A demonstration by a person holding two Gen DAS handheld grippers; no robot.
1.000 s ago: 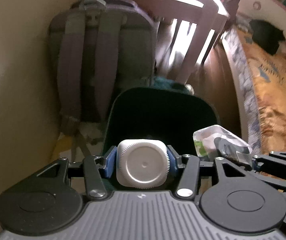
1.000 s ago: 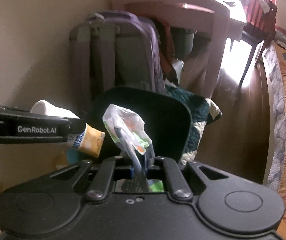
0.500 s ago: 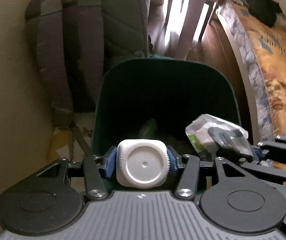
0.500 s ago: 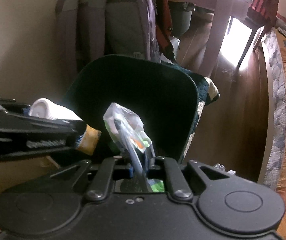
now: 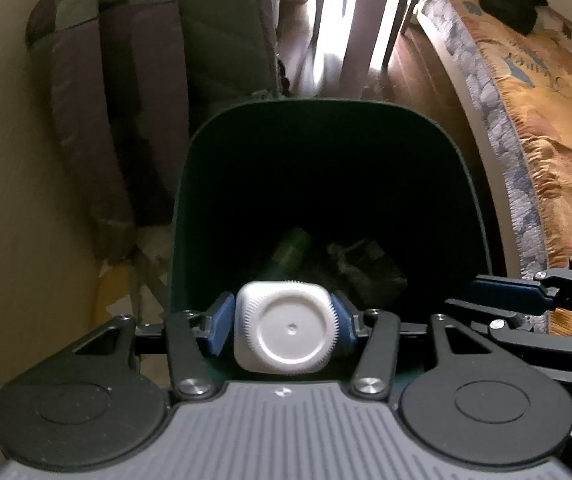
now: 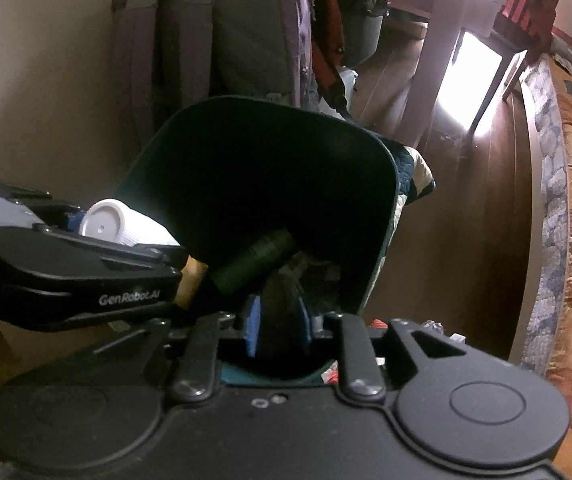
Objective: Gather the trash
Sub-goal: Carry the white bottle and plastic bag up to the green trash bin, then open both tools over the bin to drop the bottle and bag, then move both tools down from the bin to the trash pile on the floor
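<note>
A dark green trash bin stands on the floor, open, with dark trash in its bottom. It also shows in the right wrist view. My left gripper is shut on a white bottle with a ribbed cap, held over the bin's near rim. The bottle shows from the side in the right wrist view, with an orange label. My right gripper is open and empty over the bin's near rim; its blue pads stand apart. The right gripper's fingers show at the right edge of the left wrist view.
A grey and purple backpack leans on the cream wall behind the bin. A pink table's legs stand further back. A bed with an orange patterned cover runs along the right. Small scraps lie on the wooden floor.
My right gripper has opened and the crumpled plastic wrapper it held is gone from its fingers. Both grippers have moved closer over the bin. The left gripper still holds the bottle.
</note>
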